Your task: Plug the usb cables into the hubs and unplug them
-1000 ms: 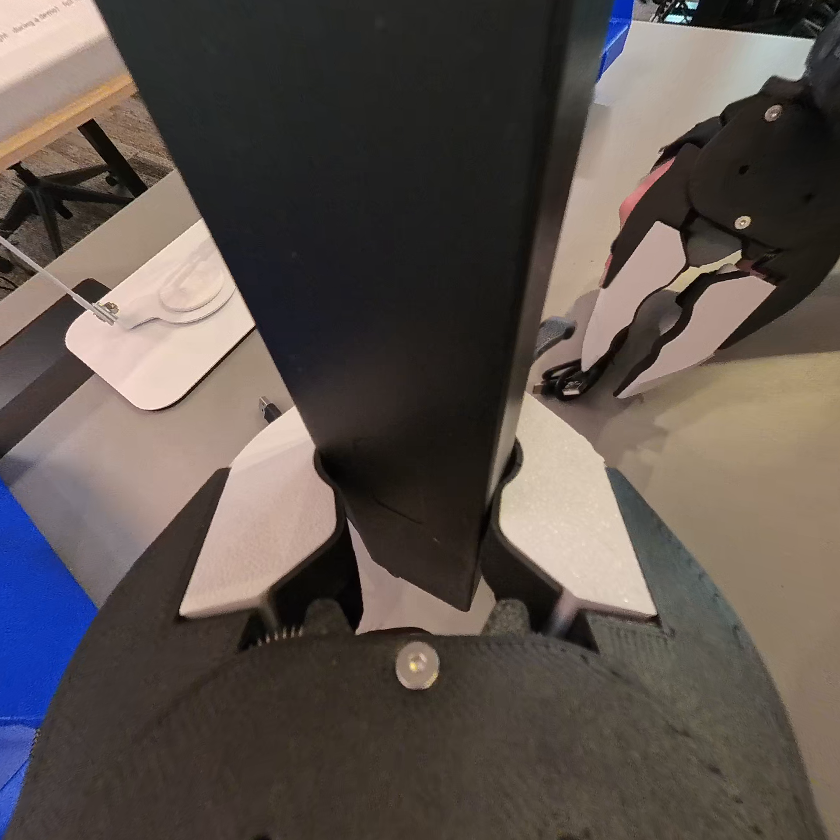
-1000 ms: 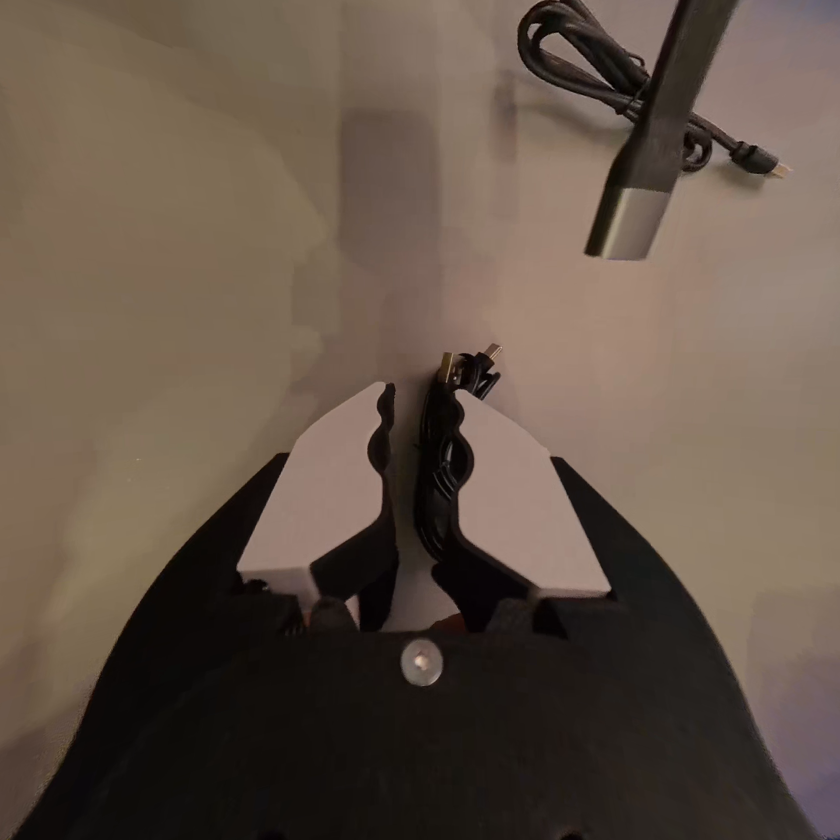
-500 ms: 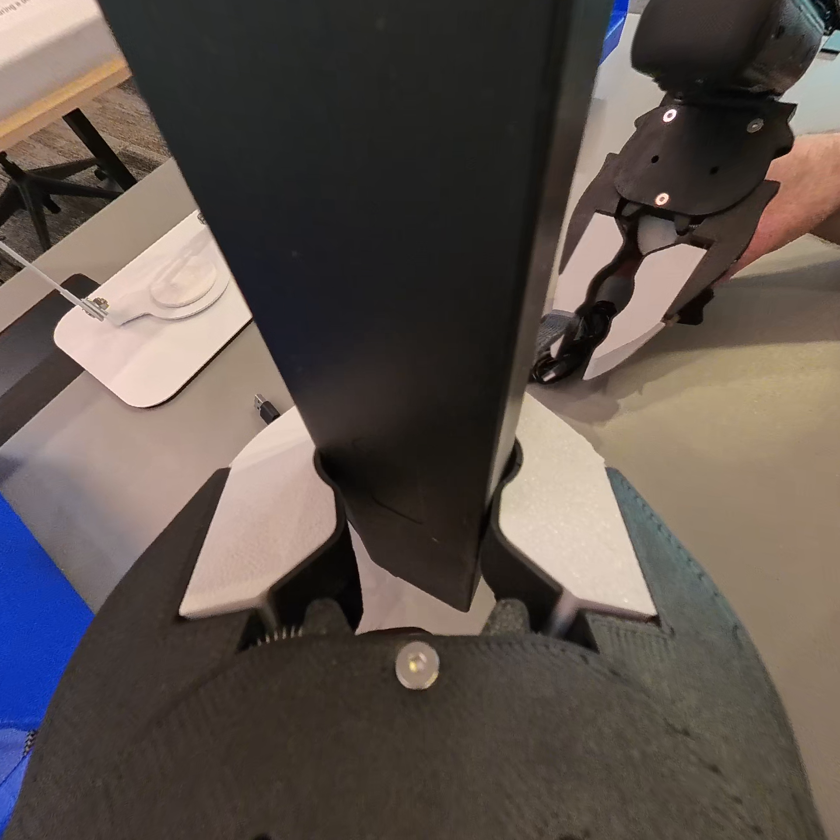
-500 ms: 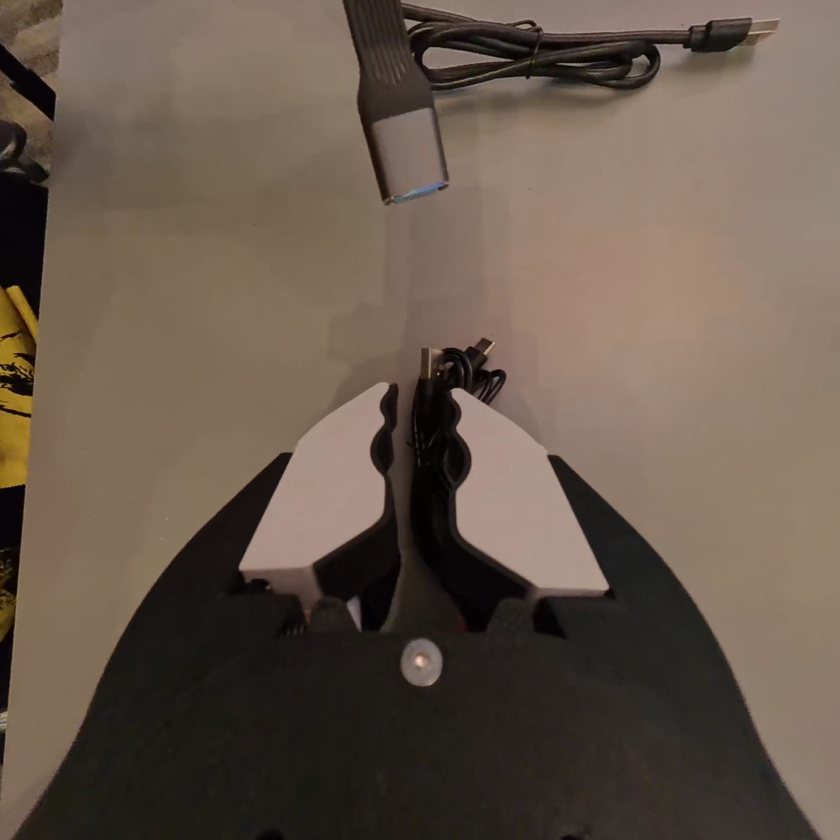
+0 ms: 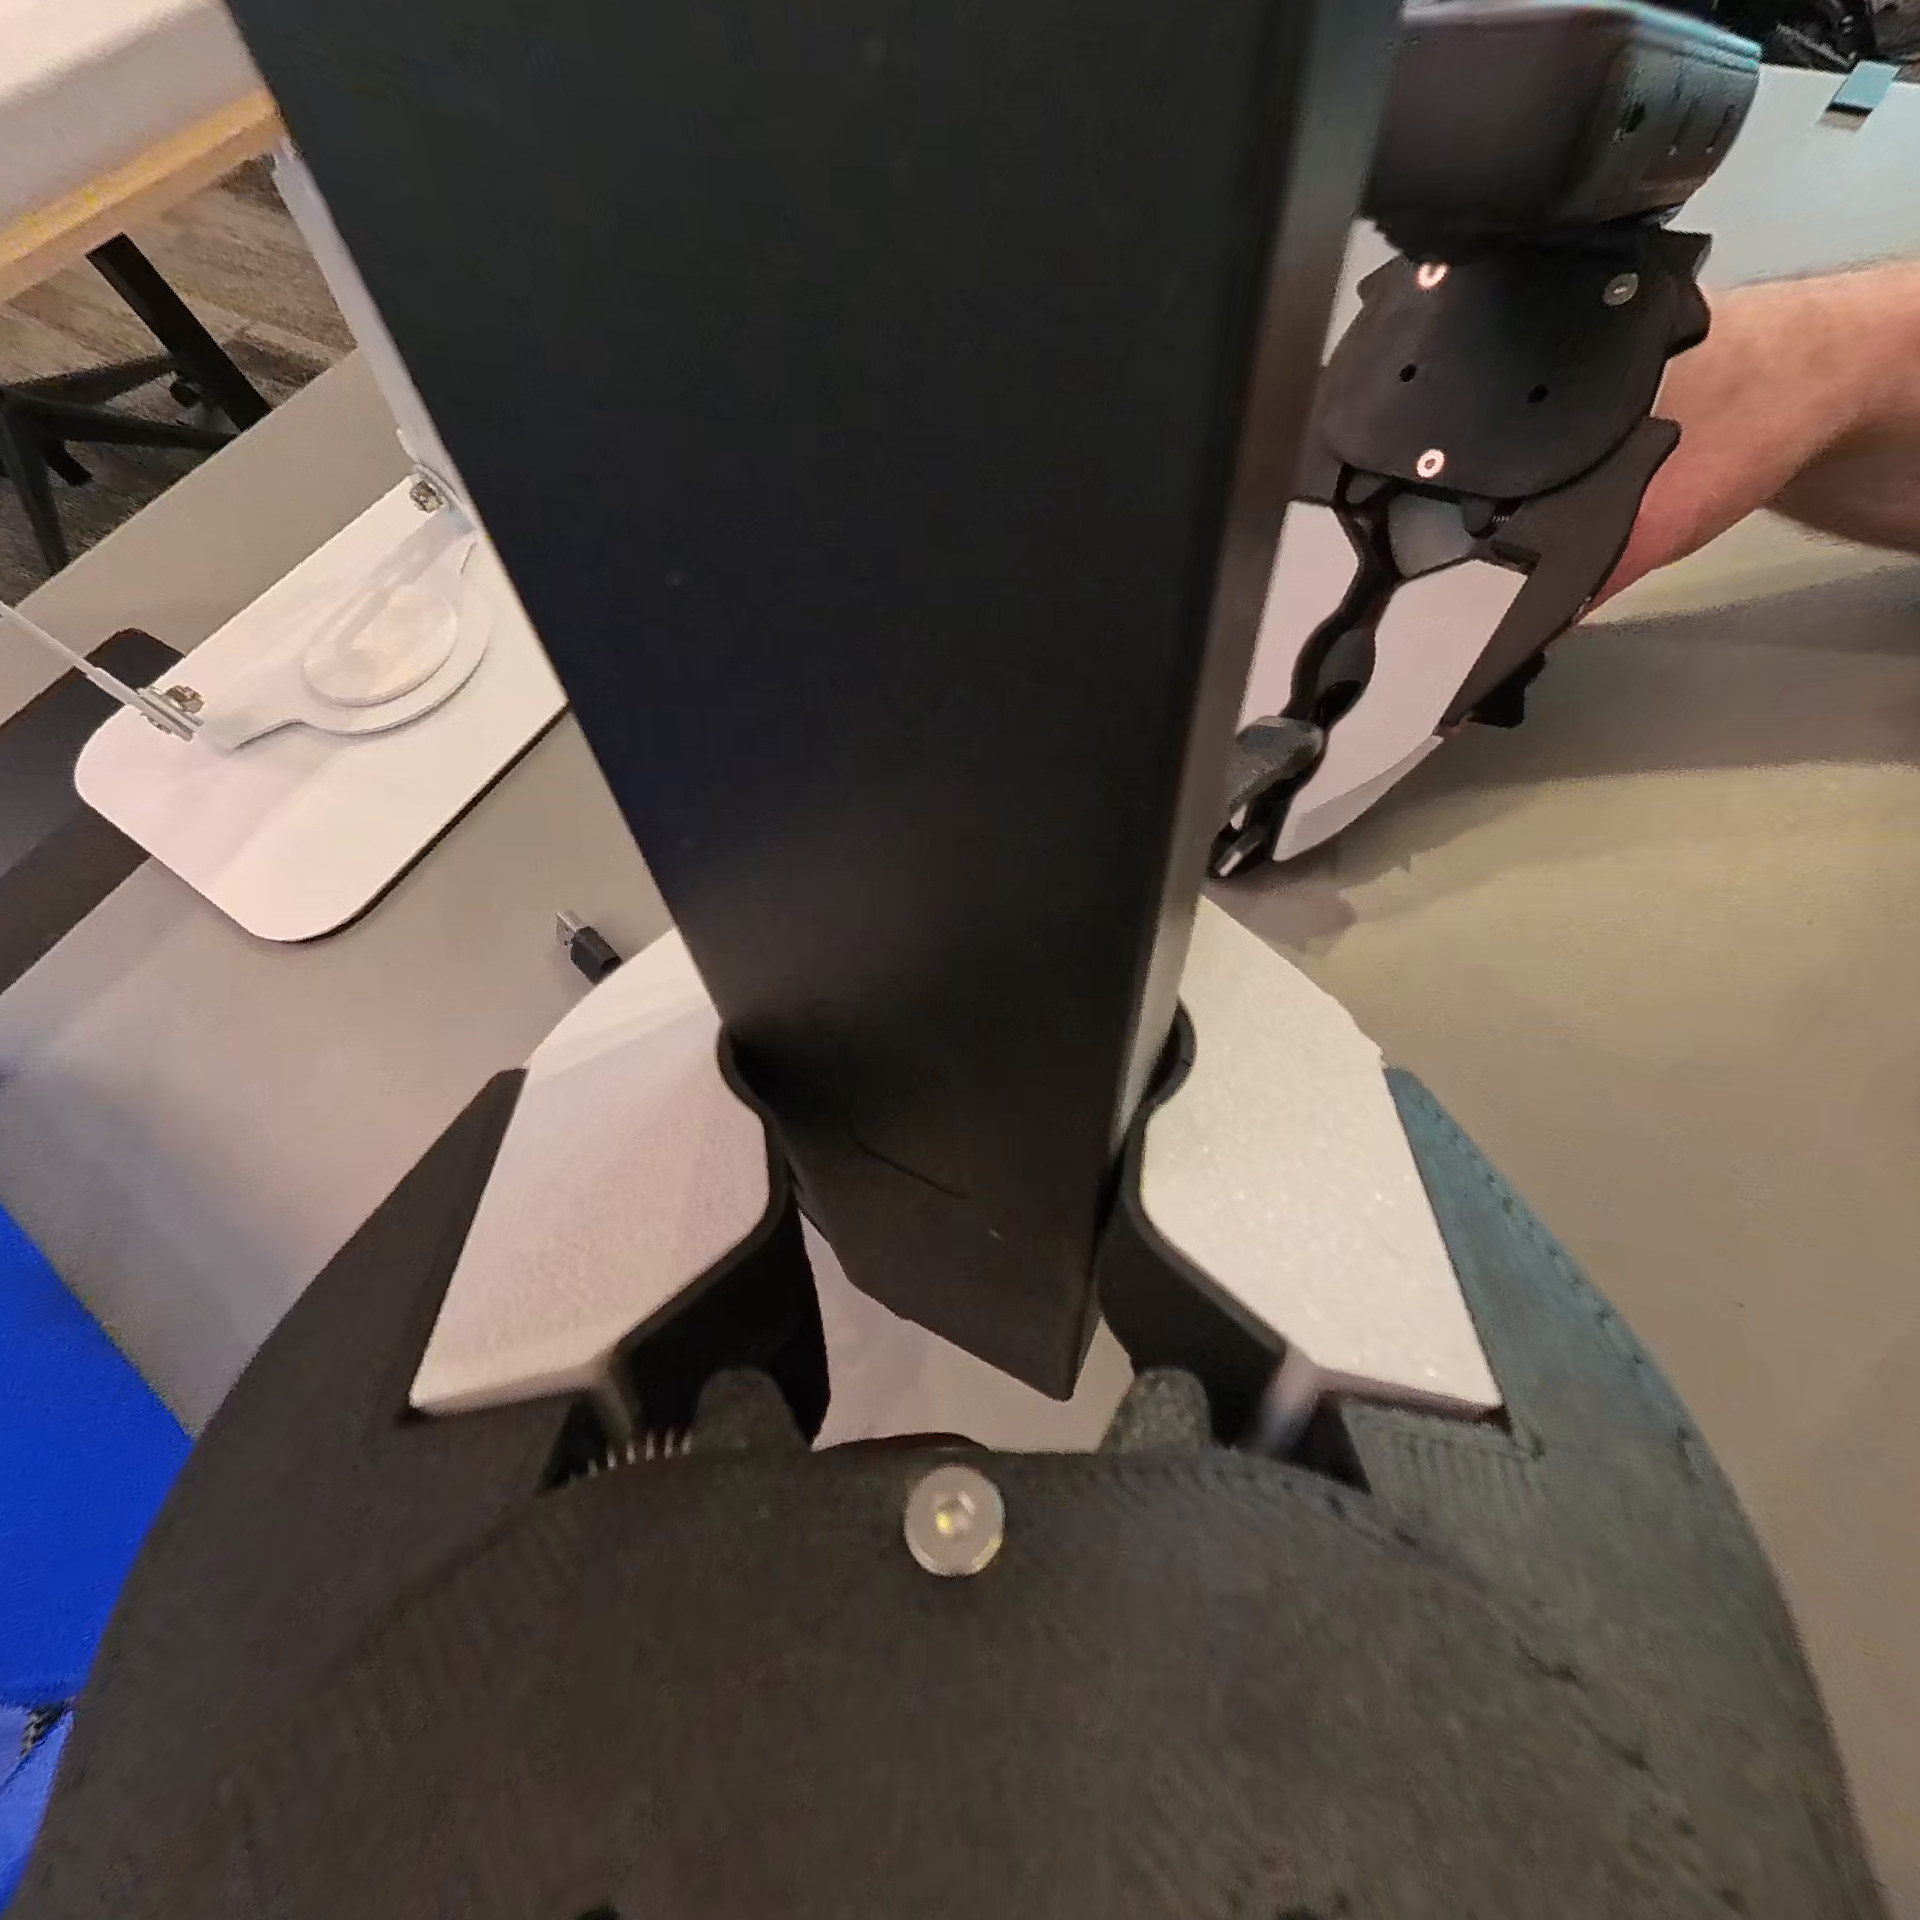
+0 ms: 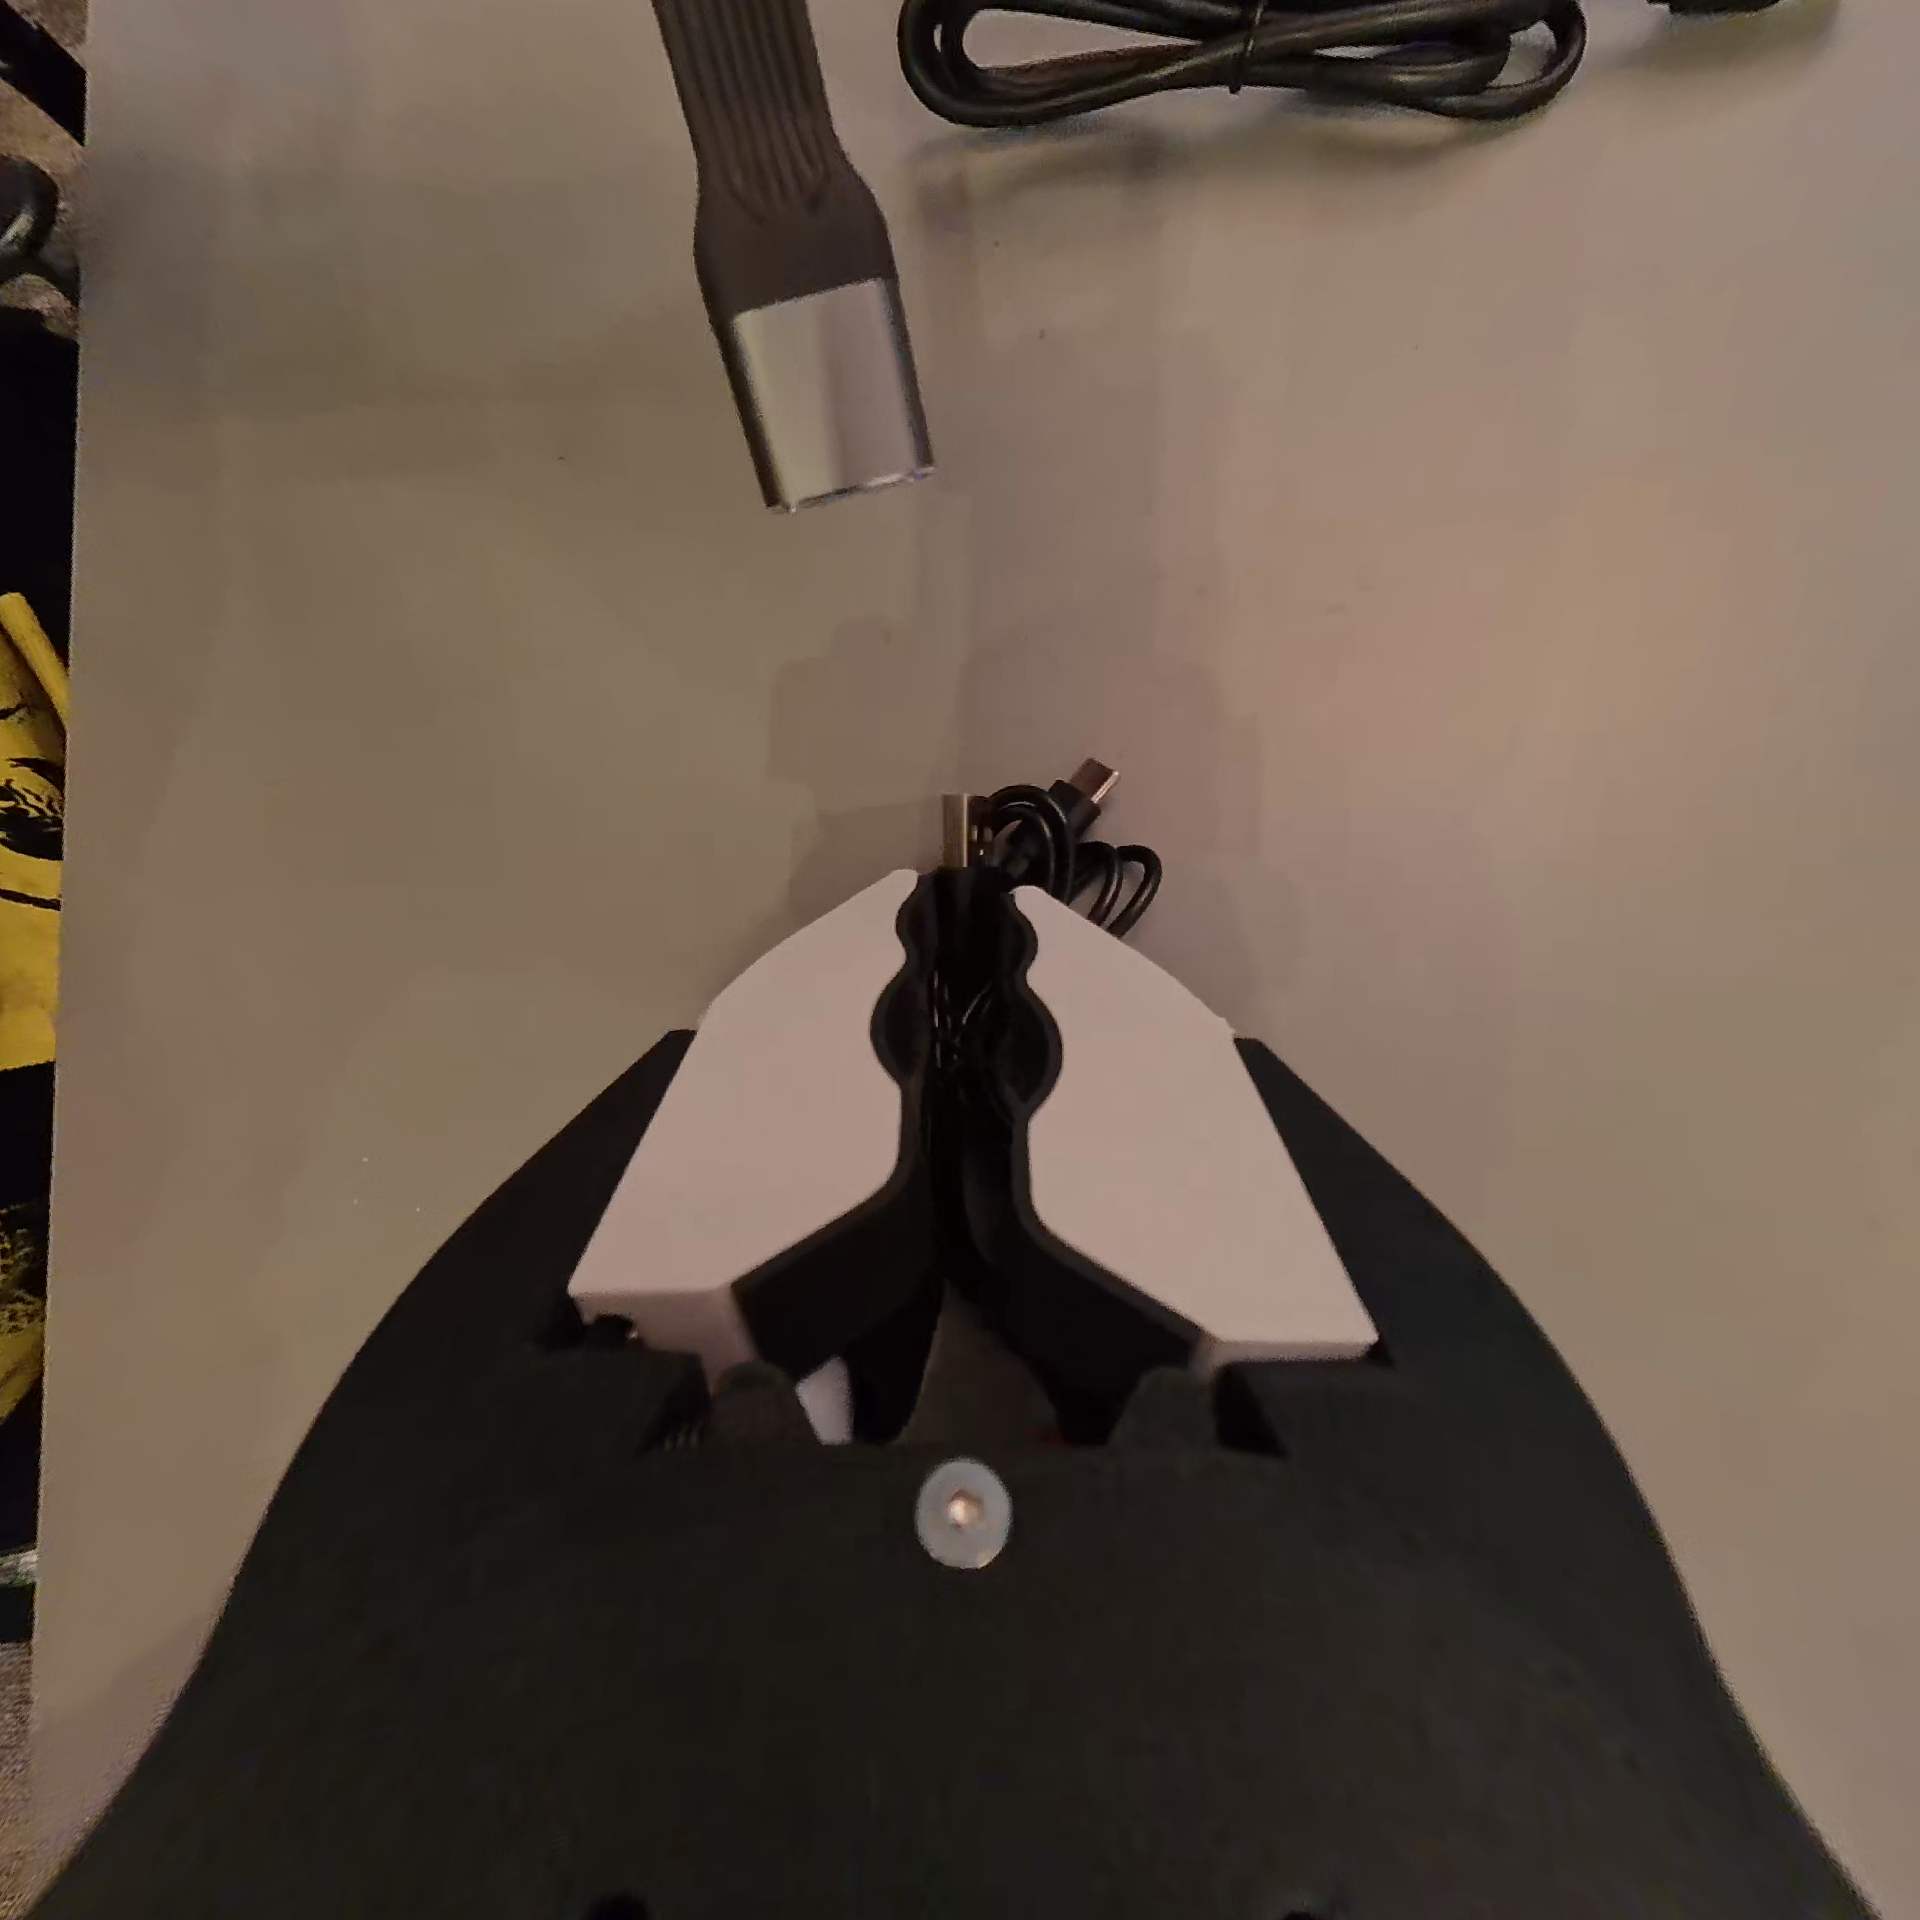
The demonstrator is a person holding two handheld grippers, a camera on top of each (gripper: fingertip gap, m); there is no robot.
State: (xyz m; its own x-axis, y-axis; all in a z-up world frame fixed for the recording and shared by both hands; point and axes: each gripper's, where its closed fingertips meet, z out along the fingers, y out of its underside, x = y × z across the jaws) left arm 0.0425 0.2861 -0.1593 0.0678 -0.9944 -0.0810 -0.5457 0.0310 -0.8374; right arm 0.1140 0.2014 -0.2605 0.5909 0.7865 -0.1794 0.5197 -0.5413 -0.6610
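Observation:
My left gripper (image 5: 956,997) is shut on a long black USB hub (image 5: 831,520) that stands up between its white fingers (image 5: 623,1164) and fills the middle of the left wrist view. The hub's silver end (image 6: 826,405) hangs above the grey table (image 6: 416,727) in the right wrist view. My right gripper (image 6: 966,894) is shut on a bundled black USB cable (image 6: 1081,852); its metal plug (image 6: 958,831) sticks out past the fingertips toward the hub end, with a gap between them. The right gripper (image 5: 1340,727) and its cable (image 5: 1262,769) also show in the left wrist view, low over the table.
A second coiled black cable (image 6: 1247,62) lies on the table beyond the hub end. A white flat stand base (image 5: 312,769) and a small loose plug (image 5: 584,945) sit at the left. A person's hand (image 5: 1787,416) holds the right gripper. The table's left edge (image 6: 73,727) is close.
The right gripper's fingers closed from a loose gap onto the cable bundle. It turned and came nearer the hub end, which looks larger now. The left gripper kept holding the hub.

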